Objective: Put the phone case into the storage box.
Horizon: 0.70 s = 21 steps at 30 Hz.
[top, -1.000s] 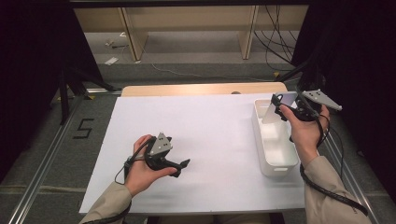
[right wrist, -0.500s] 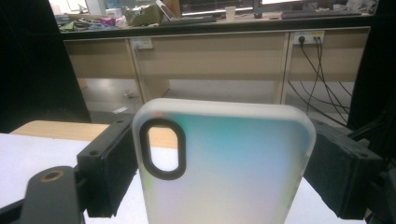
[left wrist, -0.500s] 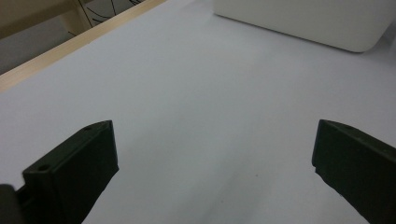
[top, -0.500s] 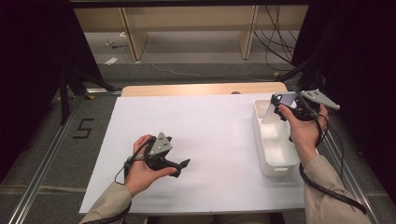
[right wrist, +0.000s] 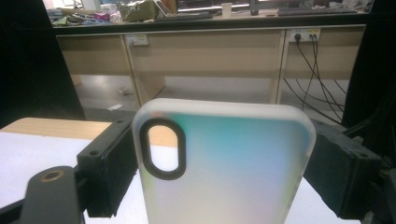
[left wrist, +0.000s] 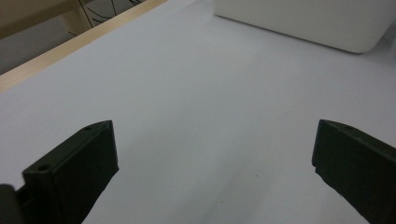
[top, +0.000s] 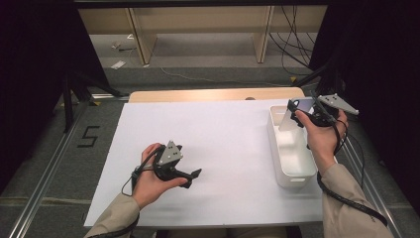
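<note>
Your right gripper (top: 297, 113) is clamped on a phone case (right wrist: 224, 163) — a frosted, translucent shell with a black-rimmed oval camera cutout near one corner. In the right gripper view both black jaws press against its two long sides, and the case stands upright between them, its rounded top edge uppermost. From the high view you hold it in the air above the far end of the white bin (top: 292, 168), which sits on the right part of the white table sheet (top: 228, 134); the case (top: 289, 119) hangs just over the bin's rim, tilted a little, and I cannot tell whether it touches the bin.

Your left gripper (top: 193, 176) rests low over the near-left part of the sheet, well apart from the bin. Its jaws stand spread wide — in the left gripper view there is bare white sheet between them, and the bin's side wall (left wrist: 308, 18) shows at the far edge.
</note>
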### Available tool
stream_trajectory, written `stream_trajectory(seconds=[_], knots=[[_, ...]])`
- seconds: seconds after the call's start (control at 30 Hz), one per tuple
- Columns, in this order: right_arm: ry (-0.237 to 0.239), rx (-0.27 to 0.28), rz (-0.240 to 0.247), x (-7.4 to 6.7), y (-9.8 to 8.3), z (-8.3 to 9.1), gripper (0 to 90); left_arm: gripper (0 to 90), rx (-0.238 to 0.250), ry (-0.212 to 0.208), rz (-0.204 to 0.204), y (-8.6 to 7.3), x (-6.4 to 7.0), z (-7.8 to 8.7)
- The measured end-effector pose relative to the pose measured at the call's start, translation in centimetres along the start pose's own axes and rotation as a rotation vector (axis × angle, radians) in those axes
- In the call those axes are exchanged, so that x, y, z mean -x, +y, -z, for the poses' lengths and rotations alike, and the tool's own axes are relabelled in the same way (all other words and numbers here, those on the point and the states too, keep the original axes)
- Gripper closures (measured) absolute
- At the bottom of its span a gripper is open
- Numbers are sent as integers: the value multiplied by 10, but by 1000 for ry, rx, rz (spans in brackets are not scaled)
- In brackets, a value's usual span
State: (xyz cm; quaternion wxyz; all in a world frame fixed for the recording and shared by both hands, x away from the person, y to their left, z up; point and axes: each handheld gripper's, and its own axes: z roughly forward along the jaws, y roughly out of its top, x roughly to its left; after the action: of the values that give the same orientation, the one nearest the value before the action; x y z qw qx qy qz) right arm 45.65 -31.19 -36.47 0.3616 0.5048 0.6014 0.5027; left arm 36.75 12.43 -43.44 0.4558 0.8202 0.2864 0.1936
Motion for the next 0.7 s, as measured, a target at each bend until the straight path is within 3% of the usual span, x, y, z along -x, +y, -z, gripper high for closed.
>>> stream_trajectory(seconds=[0.7], knots=[[0,-28,-2,0,1,-5,181,0,1,1,-2,0,0,0]])
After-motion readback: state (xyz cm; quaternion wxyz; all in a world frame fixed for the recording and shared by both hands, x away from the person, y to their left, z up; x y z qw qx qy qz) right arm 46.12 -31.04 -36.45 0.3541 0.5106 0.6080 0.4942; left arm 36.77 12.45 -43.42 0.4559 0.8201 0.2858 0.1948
